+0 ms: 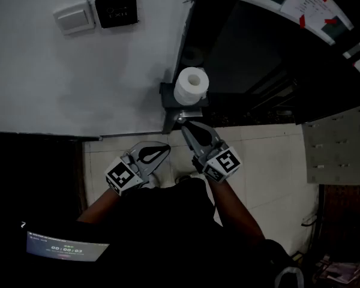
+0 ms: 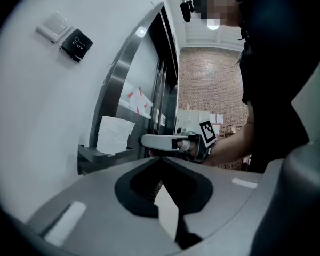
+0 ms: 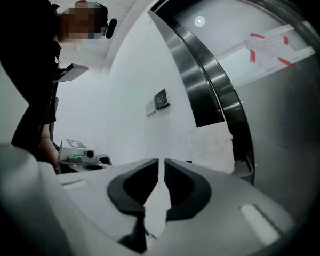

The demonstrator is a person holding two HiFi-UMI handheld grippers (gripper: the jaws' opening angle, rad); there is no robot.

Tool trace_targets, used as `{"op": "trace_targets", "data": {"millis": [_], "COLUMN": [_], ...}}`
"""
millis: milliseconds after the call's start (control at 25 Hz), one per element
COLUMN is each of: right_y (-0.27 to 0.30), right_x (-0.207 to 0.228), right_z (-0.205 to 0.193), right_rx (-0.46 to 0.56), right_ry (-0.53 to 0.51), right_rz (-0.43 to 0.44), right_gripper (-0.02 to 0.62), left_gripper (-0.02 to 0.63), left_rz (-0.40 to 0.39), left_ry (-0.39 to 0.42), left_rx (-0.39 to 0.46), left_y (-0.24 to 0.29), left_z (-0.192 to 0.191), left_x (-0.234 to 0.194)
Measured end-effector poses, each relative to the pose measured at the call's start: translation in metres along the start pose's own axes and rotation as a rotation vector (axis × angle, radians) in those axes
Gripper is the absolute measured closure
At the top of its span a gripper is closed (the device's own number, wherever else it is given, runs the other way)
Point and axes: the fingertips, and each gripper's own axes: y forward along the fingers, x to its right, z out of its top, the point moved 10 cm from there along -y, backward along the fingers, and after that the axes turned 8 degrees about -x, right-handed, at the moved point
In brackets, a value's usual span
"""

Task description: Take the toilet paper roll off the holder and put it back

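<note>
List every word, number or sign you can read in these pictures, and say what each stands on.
"EXIT": on the black wall plate.
Paper notice held with red tape: print too small to read.
Screen at lower left of the head view: digits too blurred to read.

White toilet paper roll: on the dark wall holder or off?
On. The white toilet paper roll stands upright on the dark wall holder, its core hole facing up in the head view.
</note>
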Motion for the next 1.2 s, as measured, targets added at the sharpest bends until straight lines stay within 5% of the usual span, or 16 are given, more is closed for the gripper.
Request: {"op": "trace_targets", "data": {"millis": [200,400,520,1200], "right_y": [0.012,0.023,0.026,0.074], "right_x": [0.016,0.030,0.036,0.063], "right_z": [0.006,0.012,0.017,0.038], "right_rx": [-0.011,-0.016,-0.009,-0.085], "right_ry": [0.012,0.009,-0.010,-0.075], "right_rz": [-0.090,-0.207,-0.277,-0.375], "right_gripper": [0.413,0.150,0.083,0.066], "left_gripper": [0.601,0.601,0.601,0.601], "left_rz": [0.000,0.004,0.003,0.017], "left_ry": [0.002,-0.003,-0.009,-0.017], "left_rx": [-0.001,-0.003,-0.006,-0.002], "left_y": [-0.001,-0.002,-0.003,-0.007], "left_z": [-0.001,-0.003,-0.002,-0.009], "left_x": [-0.001,-0.002,-0.004,-0.014]}}
